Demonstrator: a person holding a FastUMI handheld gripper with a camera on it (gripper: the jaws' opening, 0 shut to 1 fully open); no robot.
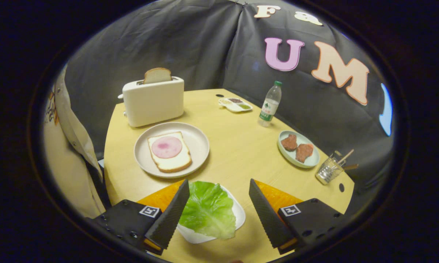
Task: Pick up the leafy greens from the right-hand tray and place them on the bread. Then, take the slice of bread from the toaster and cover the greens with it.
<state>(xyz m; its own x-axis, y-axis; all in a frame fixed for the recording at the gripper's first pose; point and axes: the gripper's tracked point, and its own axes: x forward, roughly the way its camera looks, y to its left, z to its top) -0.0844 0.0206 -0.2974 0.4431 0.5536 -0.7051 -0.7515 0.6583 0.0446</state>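
Gripper [219, 208] fingers spread wide, holding nothing. Leafy greens [208, 209] lie between the fingers on a white tray [239, 215] at the table's [241, 146] near edge; left finger overlaps the leaf's edge in view, contact unclear. Beyond the fingers: round plate [197, 140] with bread [171, 160] topped by a pink ham slice [167, 147]. Toaster [153, 101] near the far left edge, bread slice [157, 75] upright in its slot.
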